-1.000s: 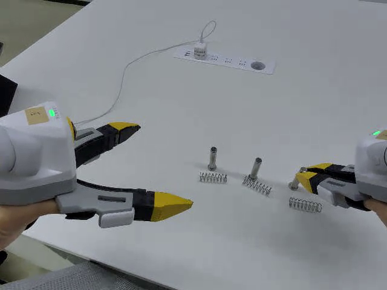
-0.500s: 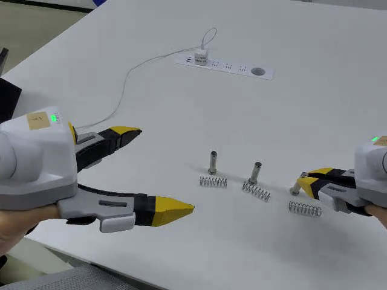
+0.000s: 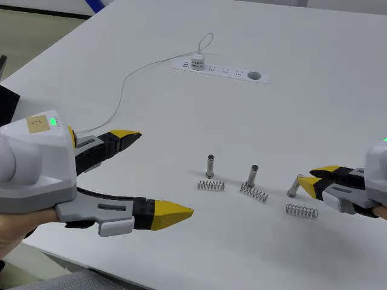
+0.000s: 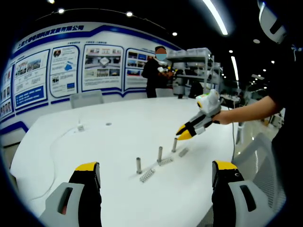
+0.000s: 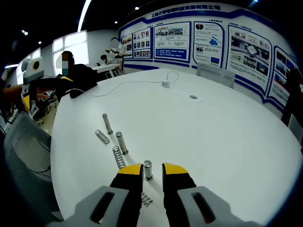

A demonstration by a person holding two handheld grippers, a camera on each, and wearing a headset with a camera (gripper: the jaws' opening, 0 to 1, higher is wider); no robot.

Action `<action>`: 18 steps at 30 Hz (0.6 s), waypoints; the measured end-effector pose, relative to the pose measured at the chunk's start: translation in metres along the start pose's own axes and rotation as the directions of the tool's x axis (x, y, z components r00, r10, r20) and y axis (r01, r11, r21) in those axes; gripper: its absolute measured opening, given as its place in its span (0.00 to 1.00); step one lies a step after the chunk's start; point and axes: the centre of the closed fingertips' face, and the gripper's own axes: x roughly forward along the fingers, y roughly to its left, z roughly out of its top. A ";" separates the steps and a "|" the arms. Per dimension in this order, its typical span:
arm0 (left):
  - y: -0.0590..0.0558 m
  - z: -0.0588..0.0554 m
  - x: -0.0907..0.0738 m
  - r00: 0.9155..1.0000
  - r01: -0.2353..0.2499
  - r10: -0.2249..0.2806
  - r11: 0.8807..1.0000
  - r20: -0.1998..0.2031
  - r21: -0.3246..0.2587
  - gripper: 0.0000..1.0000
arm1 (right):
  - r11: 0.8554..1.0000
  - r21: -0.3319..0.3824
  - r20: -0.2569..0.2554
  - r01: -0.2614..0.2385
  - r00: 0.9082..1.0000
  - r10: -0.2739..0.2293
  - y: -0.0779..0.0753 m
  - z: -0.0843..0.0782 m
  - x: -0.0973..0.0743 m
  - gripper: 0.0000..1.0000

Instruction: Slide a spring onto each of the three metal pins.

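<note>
Three short metal pins stand upright in a row on the white table: left pin (image 3: 210, 165), middle pin (image 3: 252, 175), right pin (image 3: 293, 186). A loose spring lies in front of each: (image 3: 210, 185), (image 3: 254, 193), (image 3: 301, 211). My right gripper (image 3: 309, 180) is low at the right pin (image 5: 148, 169), jaws a narrow gap apart, with the pin just ahead of that gap and its spring (image 5: 146, 198) below the tips. My left gripper (image 3: 154, 174) hangs wide open well to the left of the pins (image 4: 160, 153), holding nothing.
A white power strip (image 3: 221, 69) with a plugged-in adapter lies at the far side. Its thin cable (image 3: 124, 78) runs back toward the table's left edge. The near table edge (image 3: 199, 279) is close below the grippers. A person stands in the background (image 4: 154, 71).
The head camera has drifted a little. The right gripper stays at the right pin with its tips slightly drawn back, and the left gripper stays wide open in place.
</note>
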 end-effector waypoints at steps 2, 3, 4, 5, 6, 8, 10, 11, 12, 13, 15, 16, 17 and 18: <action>0.000 -0.001 0.001 1.000 0.003 -0.003 1.000 -0.002 -0.001 1.00 | 1.000 0.015 0.016 -0.006 1.000 0.006 -0.002 0.000 -0.005 0.17; 0.000 -0.001 0.001 1.000 0.004 -0.004 1.000 -0.002 -0.002 1.00 | 1.000 0.015 0.021 -0.011 1.000 0.011 -0.002 0.000 -0.007 0.17; 0.000 -0.001 0.001 1.000 0.004 -0.004 1.000 -0.003 -0.002 1.00 | 1.000 0.014 0.026 -0.017 1.000 0.017 -0.002 -0.001 -0.008 0.17; -0.001 -0.001 0.002 1.000 0.005 -0.005 1.000 -0.003 -0.002 1.00 | 1.000 0.015 0.026 -0.025 0.999 0.024 -0.002 -0.002 -0.009 0.18; -0.001 -0.001 0.002 1.000 0.007 -0.007 1.000 -0.004 -0.002 1.00 | 0.999 0.010 0.022 -0.044 0.999 0.044 0.000 -0.005 -0.010 0.18; 0.000 -0.002 0.002 1.000 0.007 -0.007 1.000 -0.007 -0.004 1.00 | 0.997 -0.023 0.006 -0.077 0.997 0.077 0.004 -0.011 -0.011 0.18; 0.000 -0.003 0.002 1.000 0.008 -0.008 1.000 -0.011 -0.007 1.00 | 0.992 -0.052 -0.019 -0.112 0.994 0.111 0.009 -0.018 -0.012 0.18; 0.000 -0.003 0.003 1.000 0.008 -0.008 1.000 -0.012 -0.008 1.00 | 0.991 -0.059 -0.026 -0.124 0.992 0.122 0.011 -0.020 -0.011 0.18; 0.001 -0.004 0.003 1.000 0.009 -0.009 1.000 -0.013 -0.008 1.00 | 0.988 -0.068 -0.036 -0.135 0.990 0.133 0.012 -0.023 -0.011 0.18; 0.001 -0.005 0.003 1.000 0.008 -0.008 1.000 -0.016 -0.008 1.00 | 0.985 -0.087 -0.056 -0.150 0.988 0.146 0.014 -0.028 -0.010 0.18; 0.002 -0.006 0.003 1.000 0.009 -0.010 1.000 -0.021 -0.010 1.00 | 0.975 -0.122 -0.105 -0.183 0.980 0.171 0.018 -0.039 -0.009 0.19; 0.002 -0.007 0.003 1.000 0.010 -0.010 1.000 -0.023 -0.011 1.00 | 0.974 -0.128 -0.117 -0.189 0.978 0.175 0.019 -0.042 -0.008 0.19; 0.002 -0.007 0.003 1.000 0.009 -0.010 1.000 -0.024 -0.011 1.00 | 0.969 -0.141 -0.136 -0.205 0.973 0.186 0.021 -0.047 -0.007 0.20; 0.002 -0.007 0.003 1.000 0.010 -0.010 1.000 -0.025 -0.011 1.00 | 0.967 -0.146 -0.138 -0.210 0.972 0.191 0.021 -0.048 -0.005 0.20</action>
